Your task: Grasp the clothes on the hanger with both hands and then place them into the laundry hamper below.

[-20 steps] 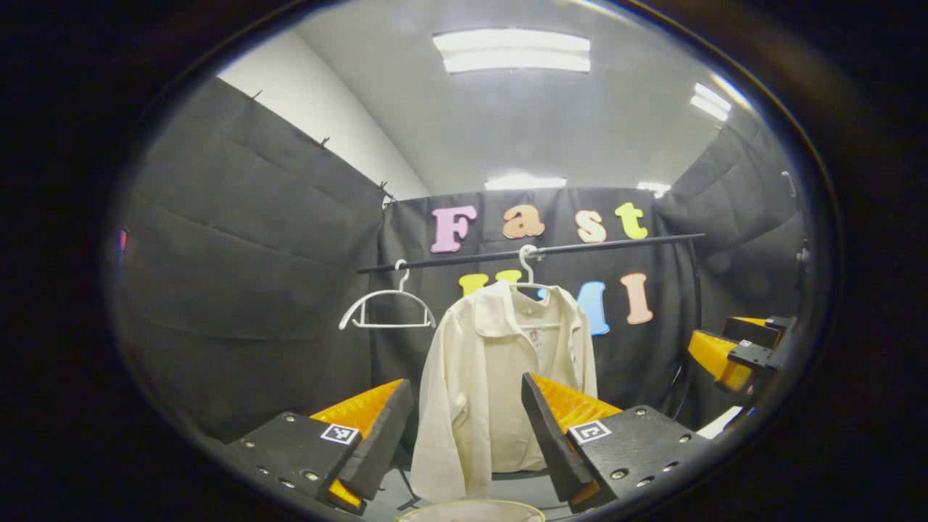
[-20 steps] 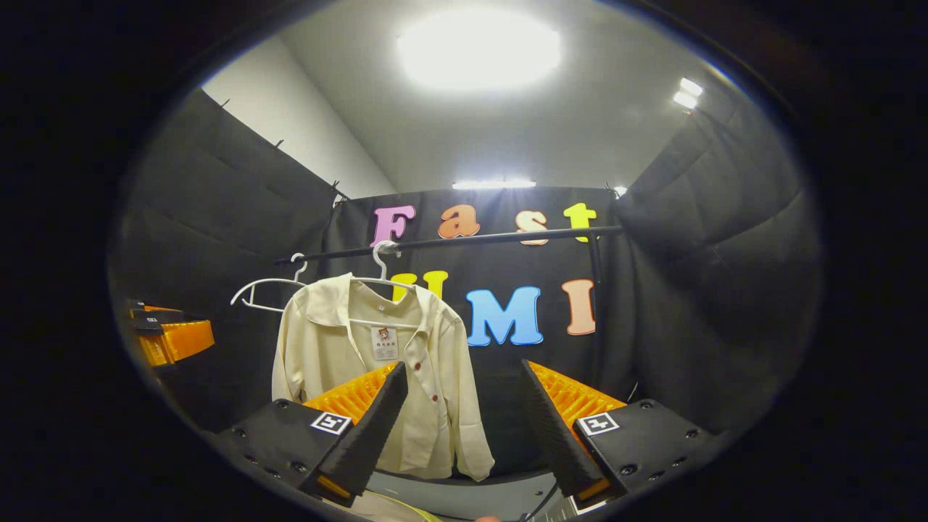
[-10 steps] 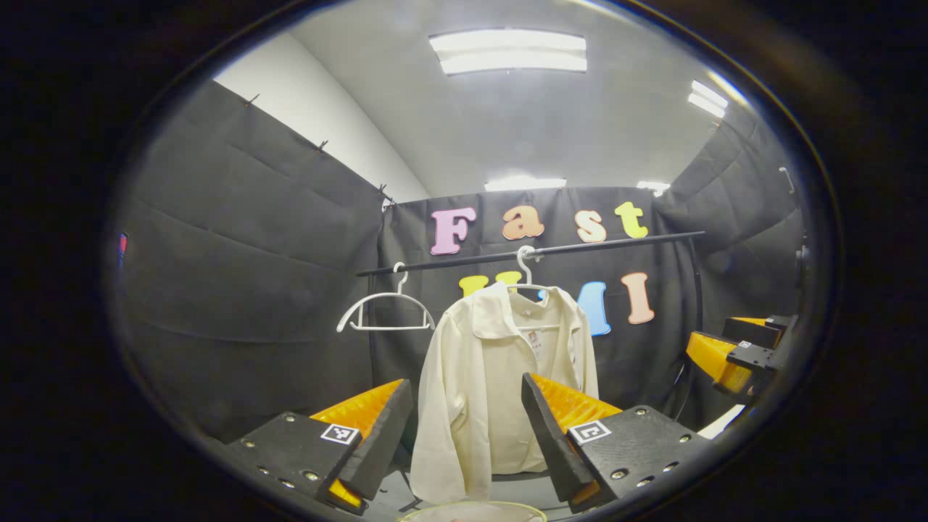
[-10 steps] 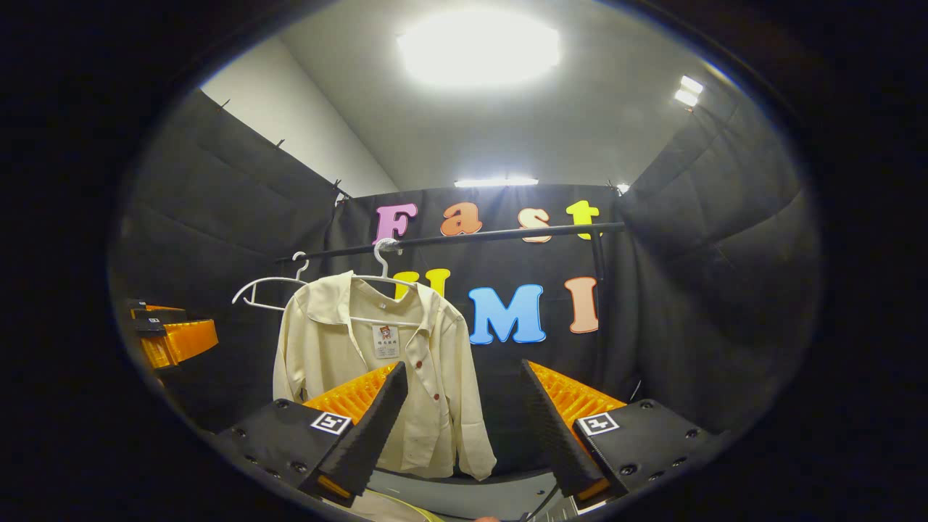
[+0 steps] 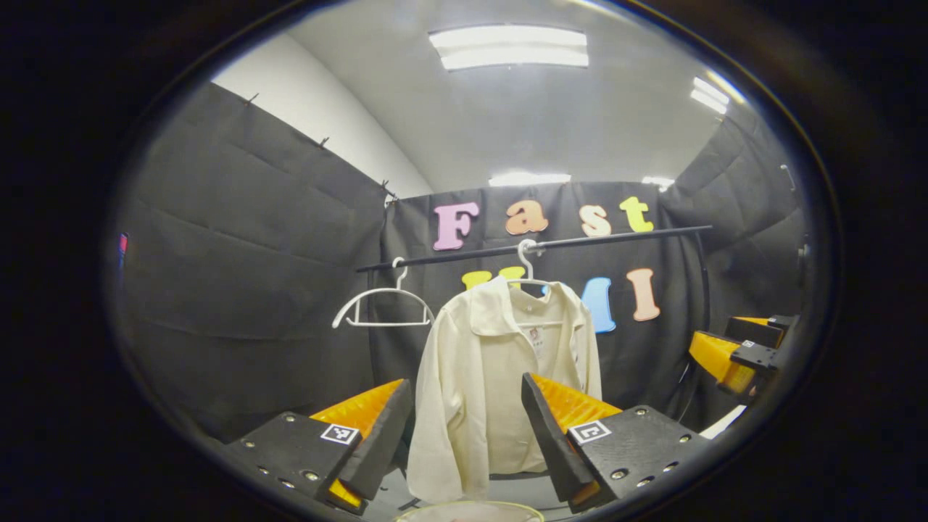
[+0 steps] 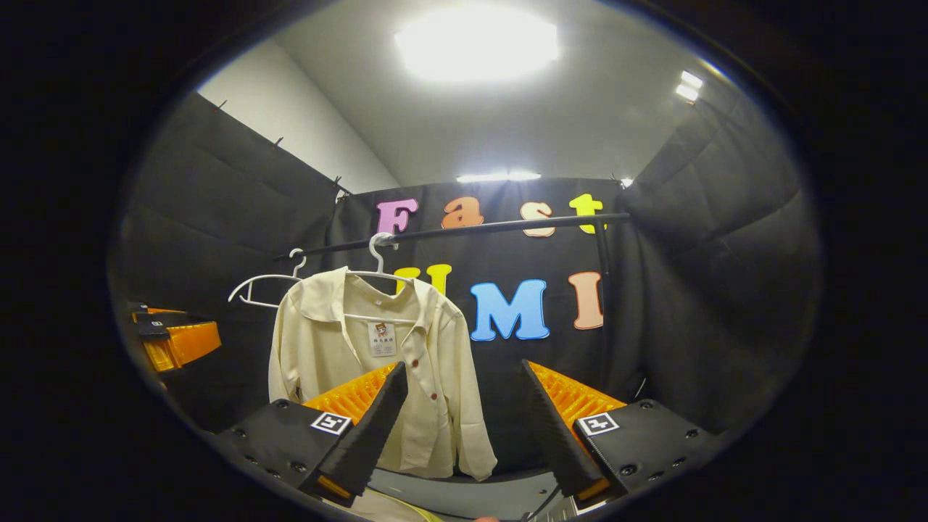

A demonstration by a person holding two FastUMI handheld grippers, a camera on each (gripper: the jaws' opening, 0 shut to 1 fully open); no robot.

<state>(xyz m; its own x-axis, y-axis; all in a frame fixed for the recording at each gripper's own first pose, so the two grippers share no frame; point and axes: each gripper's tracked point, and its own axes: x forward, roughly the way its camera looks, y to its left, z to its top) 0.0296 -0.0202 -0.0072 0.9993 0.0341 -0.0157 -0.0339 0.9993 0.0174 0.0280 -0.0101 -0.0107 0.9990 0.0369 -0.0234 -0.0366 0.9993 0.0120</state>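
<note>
Both grippers raised, jaws wide apart, gripping nothing.
The left gripper and right gripper point forward and slightly upward, side by side and well apart; each one's orange-ribbed fingers are spread.

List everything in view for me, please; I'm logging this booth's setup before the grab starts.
shirt: one, cream, hanging on a hanger on the rail.
hangers: two, white, on the rail; one bare, one under the shirt.
rail: one, black, across the back wall.
hamper rim: one, pale, bottom edge of the left gripper view.
ceiling lights: several, white, overhead.
left tool: black and orange, open, apart from the shirt.
right tool: black and orange, open, apart from the shirt.
</note>
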